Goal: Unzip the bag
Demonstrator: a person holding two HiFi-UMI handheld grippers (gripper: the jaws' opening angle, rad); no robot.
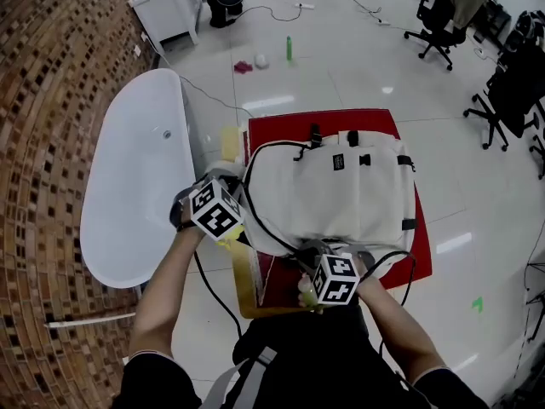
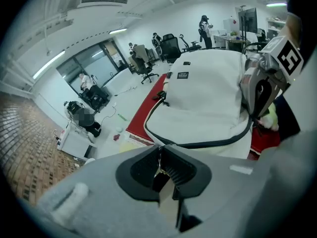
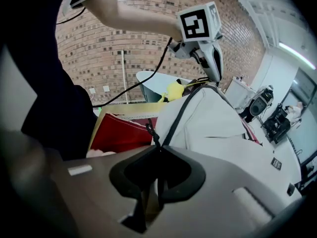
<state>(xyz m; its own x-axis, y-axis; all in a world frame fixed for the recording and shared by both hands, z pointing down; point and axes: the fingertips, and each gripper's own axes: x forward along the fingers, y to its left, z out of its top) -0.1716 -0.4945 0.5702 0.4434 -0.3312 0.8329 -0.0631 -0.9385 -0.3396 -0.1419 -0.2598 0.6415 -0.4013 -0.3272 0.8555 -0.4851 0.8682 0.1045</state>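
the white bag (image 1: 341,198) is laid flat on the red tabletop (image 1: 281,130) at mid-frame. it is judged soft and light, so it should be braced beside the zip. the left tool (image 2: 161,168) is clenched on the bag's edge, and the right tool (image 3: 157,163) on the black pull cord (image 3: 151,133). the small black label (image 1: 338,162) cannot be read.

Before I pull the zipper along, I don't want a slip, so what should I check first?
1. Right gripper shut on the black zipper cord: ok.
2. Left gripper shut on a small metal tab: ok.
3. That metal tab is a zipper pull: cannot tell.
4. White bag lying flat on the red mat: ok.
5. Black zipper track along the bag's edge unobstructed: ok.
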